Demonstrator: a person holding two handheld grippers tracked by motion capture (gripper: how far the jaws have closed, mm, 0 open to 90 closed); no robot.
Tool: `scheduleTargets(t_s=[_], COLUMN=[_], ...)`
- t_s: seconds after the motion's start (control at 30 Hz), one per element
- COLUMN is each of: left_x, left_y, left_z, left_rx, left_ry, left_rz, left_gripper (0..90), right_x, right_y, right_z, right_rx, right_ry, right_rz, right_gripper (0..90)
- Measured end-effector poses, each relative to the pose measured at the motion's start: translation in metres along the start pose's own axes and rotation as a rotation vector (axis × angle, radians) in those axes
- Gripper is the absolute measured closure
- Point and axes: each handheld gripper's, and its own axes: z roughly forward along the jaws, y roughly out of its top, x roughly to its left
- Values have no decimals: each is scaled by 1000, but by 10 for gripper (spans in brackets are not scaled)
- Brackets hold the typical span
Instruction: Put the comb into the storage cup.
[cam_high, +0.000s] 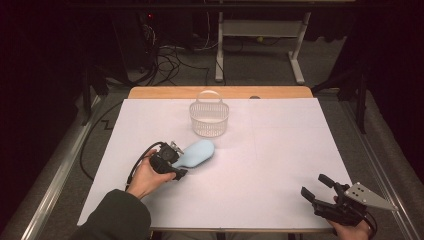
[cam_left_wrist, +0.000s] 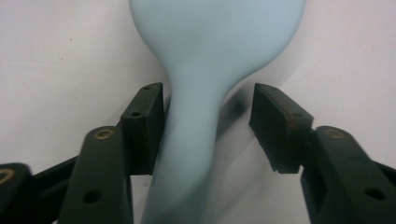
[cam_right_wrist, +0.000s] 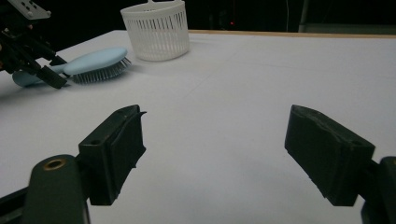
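Item 1: pale blue plastic hairbrush (cam_high: 196, 153), oval head with a narrow handle. It lies bristles down on the white-covered worktop (cam_high: 260, 165), left of centre, its head toward the far edge and its handle toward the person. In the right gripper view the bristles (cam_right_wrist: 100, 74) meet the worktop surface.

Item 2: left tool (cam_high: 176, 161), black, held in the person's left hand (cam_high: 145, 177). It sits at the handle end of the hairbrush, with one jaw on each side of the handle. In the left gripper view, the jaw at the left of that picture lies against the handle (cam_left_wrist: 191, 140). The jaw at the right stands clear of it, with a visible gap. The tool is not yet clamped on the handle.

Item 3: right tool (cam_high: 316, 186), black, with a grey three-cornered plate (cam_high: 370, 196) on top. It is held low over the near right corner of the worktop, well apart from the hairbrush. Its jaws stand wide apart with nothing between them.

Item 4: white plastic basket (cam_high: 209, 117), round, with slotted walls and an arched handle. It stands upright near the far edge of the worktop, just beyond the hairbrush head, not touching it.

Item 5: dark sleeve (cam_high: 115, 217) on the left forearm, entering at the lower left of the high view.
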Motion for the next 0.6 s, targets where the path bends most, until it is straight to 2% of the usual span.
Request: scheduleTargets(t_s=[0.43,0.53,0.6], left_x=[3,6,7], left_y=[2,3,4], left_z=[-2,-2,-2], left_rx=[26,35,42], left_ry=[-12,-16,-23], left_rz=[-25,-44,-50], left_gripper=[564,635,645], right_x=[1,1,1], right_y=[0,0,0], right_z=[0,1,1], right_rx=[1,2,4], right_ry=[11,13,15], right_rz=[-10,-14,-14], right_gripper=[204,204,204])
